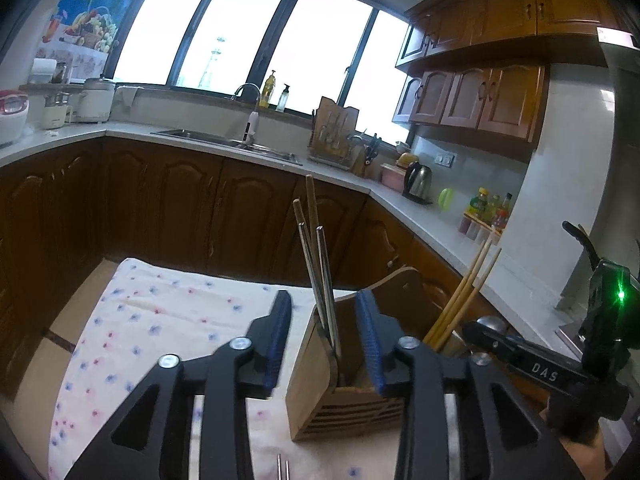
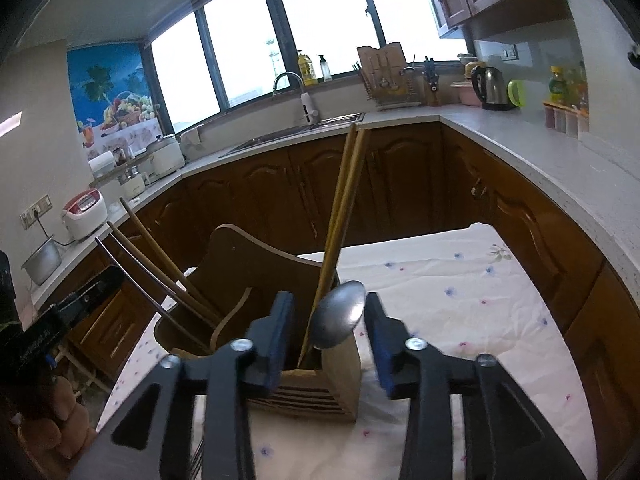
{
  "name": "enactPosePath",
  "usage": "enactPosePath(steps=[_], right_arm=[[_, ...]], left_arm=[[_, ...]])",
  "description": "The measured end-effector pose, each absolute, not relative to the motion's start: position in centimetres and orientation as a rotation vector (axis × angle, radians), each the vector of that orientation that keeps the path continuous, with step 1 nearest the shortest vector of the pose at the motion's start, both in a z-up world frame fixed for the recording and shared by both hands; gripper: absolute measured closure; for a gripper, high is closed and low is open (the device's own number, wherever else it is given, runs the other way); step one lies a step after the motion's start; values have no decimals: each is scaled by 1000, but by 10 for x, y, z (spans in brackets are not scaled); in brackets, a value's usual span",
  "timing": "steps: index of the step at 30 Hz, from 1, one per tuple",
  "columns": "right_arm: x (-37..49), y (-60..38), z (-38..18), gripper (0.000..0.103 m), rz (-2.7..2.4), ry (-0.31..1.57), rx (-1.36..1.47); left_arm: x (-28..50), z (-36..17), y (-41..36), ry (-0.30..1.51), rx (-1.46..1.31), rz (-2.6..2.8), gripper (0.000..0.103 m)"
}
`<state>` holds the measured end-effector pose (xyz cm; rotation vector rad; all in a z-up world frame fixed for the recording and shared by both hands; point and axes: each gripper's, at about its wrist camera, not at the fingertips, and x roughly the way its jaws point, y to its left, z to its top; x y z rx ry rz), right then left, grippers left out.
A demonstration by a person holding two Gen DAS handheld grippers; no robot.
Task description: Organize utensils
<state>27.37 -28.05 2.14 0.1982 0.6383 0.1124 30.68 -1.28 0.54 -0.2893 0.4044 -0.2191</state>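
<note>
A: The right claw (image 2: 326, 344) is gaping wide, grasping nothing, with the spoon (image 2: 340, 314) standing bowl-up between its pads in the wooden holder (image 2: 340, 376).

B: And the left claw (image 1: 324, 344) is spread too, straddling the steel chopsticks (image 1: 322, 280) in the holder's left compartment.

A: Risk-wise, a pad could be nudging the holder over on that floral cloth (image 2: 460, 280).

B: Bamboo chopsticks (image 2: 344, 208) are leaning toward twelve o'clock beside the spoon; brown ones (image 2: 160, 252) toward ten.
</note>
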Motion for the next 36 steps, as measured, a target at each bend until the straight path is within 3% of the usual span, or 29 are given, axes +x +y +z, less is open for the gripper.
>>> enactPosePath(steps=[4,9,11,15,36], right_arm=[[269,-285,21,52,98,630,212],[264,-291,22,30,93,619,237],[262,-291,22,27,94,615,242],[254,-291,24,18,97,606,247],[154,-270,49,9,138,484,274]], left_arm=[[302,7,-11,407,-298,-207,52],[294,9,-7,399,-305,-182,34],[290,10,-5,404,-306,-169,19],[279,11,0,416,-313,-133,1],[162,38,6,443,-207,-52,1]])
